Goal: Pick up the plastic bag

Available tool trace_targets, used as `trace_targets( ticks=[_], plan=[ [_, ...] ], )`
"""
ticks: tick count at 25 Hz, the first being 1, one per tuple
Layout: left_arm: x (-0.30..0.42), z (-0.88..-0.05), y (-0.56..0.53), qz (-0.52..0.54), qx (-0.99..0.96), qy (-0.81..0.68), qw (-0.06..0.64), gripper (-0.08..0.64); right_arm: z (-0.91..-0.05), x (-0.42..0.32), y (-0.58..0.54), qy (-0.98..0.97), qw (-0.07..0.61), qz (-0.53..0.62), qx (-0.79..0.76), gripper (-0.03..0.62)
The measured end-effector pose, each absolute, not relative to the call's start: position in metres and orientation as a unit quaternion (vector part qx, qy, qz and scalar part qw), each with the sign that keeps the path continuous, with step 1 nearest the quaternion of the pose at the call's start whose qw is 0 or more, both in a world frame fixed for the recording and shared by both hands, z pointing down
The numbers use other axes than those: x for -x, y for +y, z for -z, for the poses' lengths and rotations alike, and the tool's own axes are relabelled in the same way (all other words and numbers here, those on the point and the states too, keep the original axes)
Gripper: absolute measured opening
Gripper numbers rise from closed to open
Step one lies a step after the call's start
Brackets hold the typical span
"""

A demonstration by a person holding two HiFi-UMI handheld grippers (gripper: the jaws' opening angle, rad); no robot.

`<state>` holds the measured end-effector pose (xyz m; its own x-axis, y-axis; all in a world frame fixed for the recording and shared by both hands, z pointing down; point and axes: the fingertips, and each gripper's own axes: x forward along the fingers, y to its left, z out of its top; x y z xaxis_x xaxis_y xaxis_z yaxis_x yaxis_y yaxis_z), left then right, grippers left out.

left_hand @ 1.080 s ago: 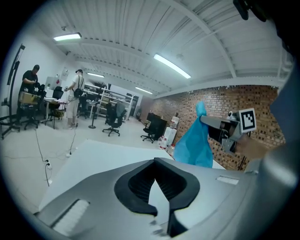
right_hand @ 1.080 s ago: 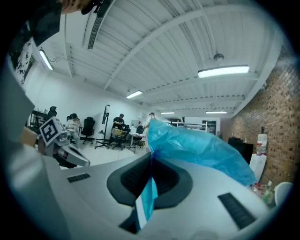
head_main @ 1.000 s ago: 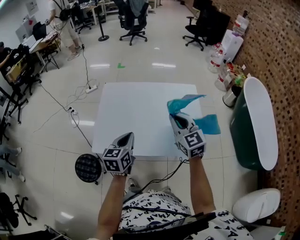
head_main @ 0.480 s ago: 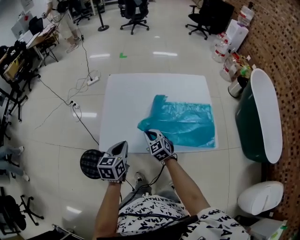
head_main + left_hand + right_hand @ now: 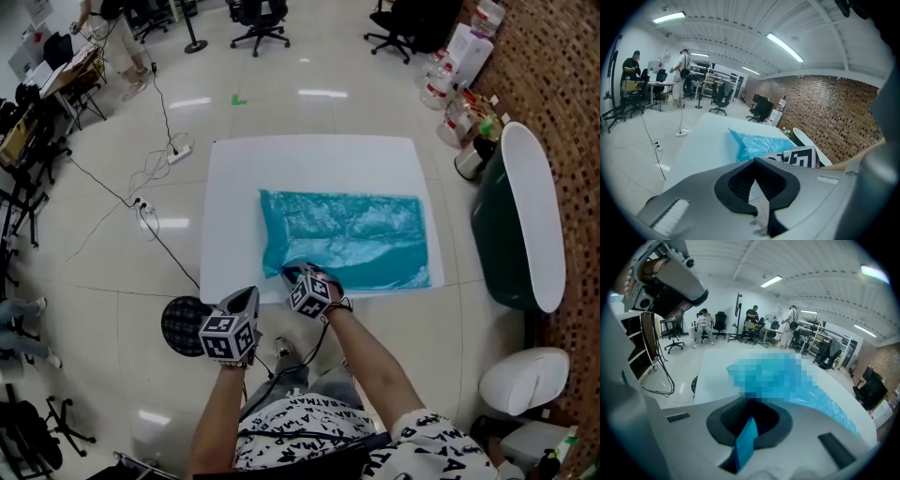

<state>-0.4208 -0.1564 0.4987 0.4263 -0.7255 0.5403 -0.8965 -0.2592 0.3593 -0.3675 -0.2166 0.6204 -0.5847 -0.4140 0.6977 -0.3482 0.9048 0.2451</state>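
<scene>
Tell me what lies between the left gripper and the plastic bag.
Between left gripper and plastic bag: only bare table, per head view.

- A white square bench [image 5: 234,187] stands on a glossy tiled floor [image 5: 103,281].
- One teal bag [image 5: 361,234] lies on it, spread nearly flat and wrinkled.
- The bag covers the near right part; its right edge runs close to the bench's right edge.
- Its near left corner is gathered up at the bench's front edge.

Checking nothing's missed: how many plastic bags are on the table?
1: the blue plastic bag spread across the white table, near corner in the right gripper's jaws. None seems hidden.
</scene>
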Motion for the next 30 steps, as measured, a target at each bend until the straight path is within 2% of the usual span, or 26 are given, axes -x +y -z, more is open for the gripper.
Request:
trace_targets(
  ticks=[3, 6, 7, 8, 9, 13, 16, 18, 20, 21, 23, 30],
  plan=[
    [0.415, -0.502, -0.16, -0.136, -0.785, -0.513, 0.32, 0.0, -0.629, 0.372, -0.212, -0.892, 0.407, 0.032, -0.195, 0.004],
    [0.408, -0.504, -0.164, -0.137, -0.786, -0.511, 0.321, 0.0, -0.635, 0.377, -0.207, -0.897, 0.406, 0.02, -0.172, 0.038],
    [0.406, -0.504, -0.165, -0.138, -0.786, -0.51, 0.321, 0.0, -0.634, 0.378, -0.205, -0.9, 0.404, 0.014, -0.163, 0.074],
    [0.405, -0.504, -0.167, -0.138, -0.786, -0.509, 0.321, 0.0, -0.632, 0.378, -0.203, -0.903, 0.4, 0.006, -0.157, 0.183],
    [0.404, -0.504, -0.169, -0.139, -0.786, -0.509, 0.322, 0.0, -0.625, 0.376, -0.203, -0.907, 0.392, -0.001, -0.157, 0.237],
    [0.404, -0.509, -0.181, -0.14, -0.781, -0.518, 0.319, 0.0, -0.573, 0.339, -0.214, -0.931, 0.286, -0.063, -0.217, 0.245],
    [0.397, -0.515, -0.191, -0.137, -0.786, -0.517, 0.31, 0.0, -0.553, 0.256, -0.238, -0.91, 0.214, -0.13, -0.329, 0.245],
    [0.388, -0.527, -0.2, -0.143, -0.793, -0.509, 0.302, 0.0, -0.566, 0.188, -0.256, -0.869, 0.228, -0.157, -0.411, 0.245],
    [0.378, -0.549, -0.207, -0.159, -0.795, -0.503, 0.301, 0.0, -0.597, 0.126, -0.264, -0.819, 0.282, -0.186, -0.464, 0.245],
    [0.374, -0.561, -0.208, -0.168, -0.792, -0.5, 0.307, 0.0, -0.612, 0.101, -0.263, -0.797, 0.312, -0.198, -0.477, 0.293],
    [0.367, -0.587, -0.208, -0.193, -0.784, -0.492, 0.326, 0.0, -0.63, 0.064, -0.257, -0.769, 0.351, -0.216, -0.489, 0.314],
    [0.371, -0.65, -0.189, -0.286, -0.732, -0.489, 0.378, 0.0, -0.654, 0.035, -0.252, -0.763, 0.357, -0.251, -0.476, 0.314]
  ],
)
